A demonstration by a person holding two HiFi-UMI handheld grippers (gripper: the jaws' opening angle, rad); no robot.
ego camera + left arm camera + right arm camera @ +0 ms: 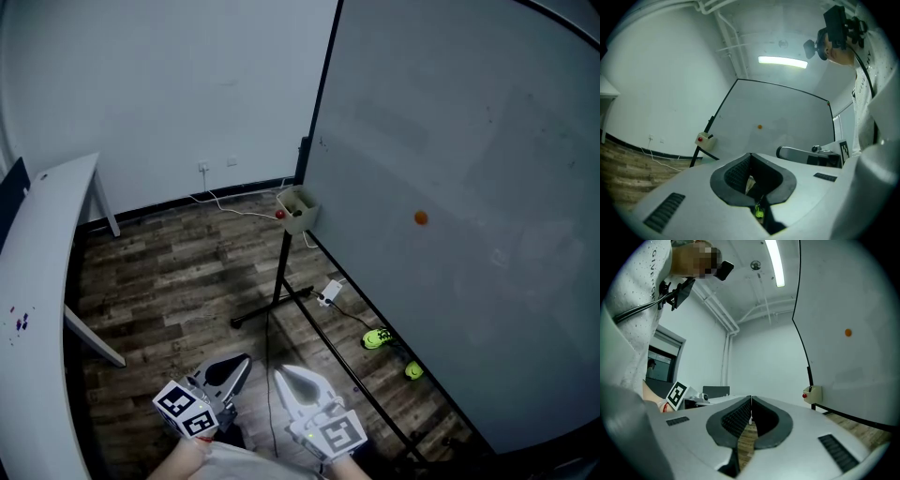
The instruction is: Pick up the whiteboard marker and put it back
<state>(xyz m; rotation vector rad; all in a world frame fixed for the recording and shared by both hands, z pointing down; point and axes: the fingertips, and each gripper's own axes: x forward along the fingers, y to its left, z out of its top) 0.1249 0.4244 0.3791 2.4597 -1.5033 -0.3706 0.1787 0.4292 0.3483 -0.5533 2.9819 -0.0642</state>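
A large whiteboard (450, 187) stands on a black floor stand at the right. A small beige box (298, 208) hangs at its lower left corner, with a red round thing (279, 215) on its side. I cannot make out a whiteboard marker for certain; something dark lies in the box. Both grippers are low at the bottom of the head view, far from the box. My left gripper (246, 359) (750, 154) is shut with nothing in it. My right gripper (279, 375) (751, 398) is shut and empty too. The box (704, 139) (813, 393) shows ahead in both gripper views.
An orange magnet (421, 217) sticks on the board. On the wooden floor lie a white plug adapter (330, 292) and two green things (377, 337). A white table (47, 244) runs along the left. The stand's black legs (272, 305) cross the floor ahead.
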